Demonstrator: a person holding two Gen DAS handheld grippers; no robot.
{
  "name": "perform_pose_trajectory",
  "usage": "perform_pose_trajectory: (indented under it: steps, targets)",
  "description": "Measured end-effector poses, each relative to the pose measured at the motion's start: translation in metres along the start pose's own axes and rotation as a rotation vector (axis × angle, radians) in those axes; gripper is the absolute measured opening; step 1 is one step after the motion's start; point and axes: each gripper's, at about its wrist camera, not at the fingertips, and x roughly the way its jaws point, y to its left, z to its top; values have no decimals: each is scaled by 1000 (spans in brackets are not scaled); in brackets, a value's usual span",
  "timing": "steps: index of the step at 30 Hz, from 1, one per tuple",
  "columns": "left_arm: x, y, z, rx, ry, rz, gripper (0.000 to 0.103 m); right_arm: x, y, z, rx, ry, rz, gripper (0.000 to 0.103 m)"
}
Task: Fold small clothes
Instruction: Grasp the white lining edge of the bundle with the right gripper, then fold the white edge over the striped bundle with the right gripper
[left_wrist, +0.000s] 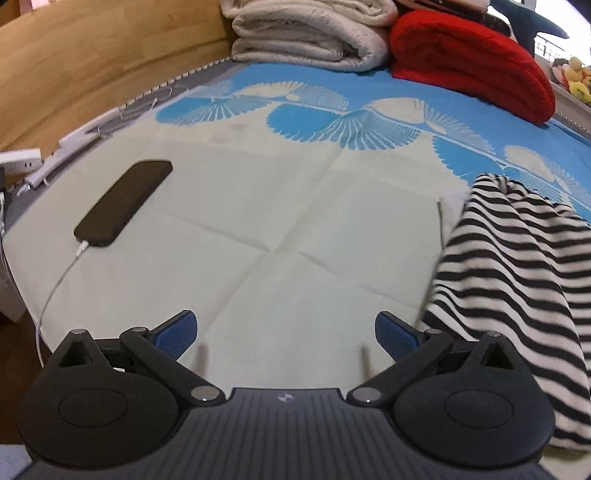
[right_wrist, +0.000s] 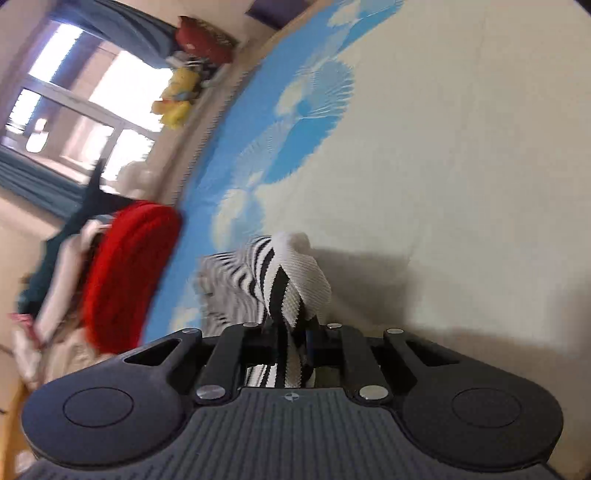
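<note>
A black-and-white striped garment (left_wrist: 517, 280) hangs at the right of the left wrist view, lifted over the pale bed sheet (left_wrist: 280, 221). My left gripper (left_wrist: 284, 332) is open above the sheet, its blue pads (left_wrist: 177, 332) far apart with nothing between them. In the right wrist view, which is rolled on its side, my right gripper (right_wrist: 291, 332) is shut on a bunched edge of the striped garment (right_wrist: 291, 280). The cloth trails away from the jaws toward the blue patterned part of the sheet (right_wrist: 295, 110).
A black phone (left_wrist: 123, 203) on a white cable lies on the sheet at the left, near white power strips (left_wrist: 22, 162) and a wooden headboard (left_wrist: 92, 66). Folded grey blankets (left_wrist: 306, 33) and a red blanket (left_wrist: 472, 62) sit at the far end, with soft toys (left_wrist: 576, 77) beyond.
</note>
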Motion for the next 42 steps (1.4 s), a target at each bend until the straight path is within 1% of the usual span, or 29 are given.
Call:
perform_pose_trajectory:
  steps: [2,3,4,6,8,10,12,13,15,17,19,20,21,22,23,25,28,30,31,32,33,34,35,36,37,39,40,41,42]
  targets:
    - [4,3,1,-15,15,4,103,11,-6,-2,28,12,-93,12]
    - [6,6,3,-27,22,3,103,13,-5,-5,21,8,-107,12]
    - [6,8,3,-43,29,1,103,11,2,-9,-14,-12,-113,12]
    - [7,13,4,-80,44,-13,103,1,41,-22,-191,-82,-107,12]
    - [8,16,5,-94,53,-28,103,-16,98,-45,-421,-176,-57,12]
    - [6,18,7,-97,46,-29,103,-31,156,-84,-643,-228,31,12]
    - [5,24,10,-114,34,-23,103,-43,211,-144,-877,-241,145,12]
    - [5,29,11,-131,31,-18,103,-48,232,-183,-1006,-236,206,12]
    - [6,40,14,-172,27,-3,103,-53,250,-251,-1204,-191,308,12]
    - [6,50,15,-201,28,3,103,-49,245,-315,-1363,-88,377,12]
    - [7,56,15,-208,31,1,103,-39,227,-364,-1469,41,379,13]
    - [6,58,14,-207,32,-5,103,-32,213,-387,-1516,107,359,13]
    - [6,59,14,-206,32,-10,103,-23,200,-402,-1545,159,335,13]
    - [5,60,13,-204,31,-14,103,-18,188,-415,-1572,186,314,13]
    - [4,60,12,-203,30,-19,103,-17,178,-425,-1616,166,305,13]
    - [4,60,11,-201,34,-31,103,-23,174,-431,-1655,121,324,13]
    - [3,60,11,-217,34,-46,103,-43,182,-421,-1637,86,380,13]
    - [3,59,12,-231,31,-53,103,-51,184,-418,-1655,75,417,14]
    - [2,59,12,-236,29,-58,103,-49,181,-418,-1666,101,427,18]
    - [1,57,11,-239,26,-66,103,-42,176,-425,-1680,158,414,23]
    - [0,56,11,-241,18,-77,103,-32,172,-427,-1685,220,396,35]
    - [-2,55,11,-242,6,-96,103,-25,164,-432,-1672,262,393,43]
    - [-5,53,11,-240,-8,-122,103,-22,158,-431,-1652,281,419,46]
    - [-8,51,12,-238,-24,-152,103,-28,156,-426,-1639,285,455,53]
    - [-12,49,12,-235,-42,-184,103,-36,158,-418,-1611,313,485,58]
    - [-19,43,12,-223,-65,-247,103,-53,168,-394,-1498,436,602,56]
    - [-22,40,12,-216,-72,-273,103,-65,171,-380,-1450,467,642,55]
    - [-26,35,11,-204,-82,-304,103,-82,169,-365,-1414,448,653,55]
    - [-28,31,11,-194,-87,-324,103,-97,170,-346,-1394,395,644,54]
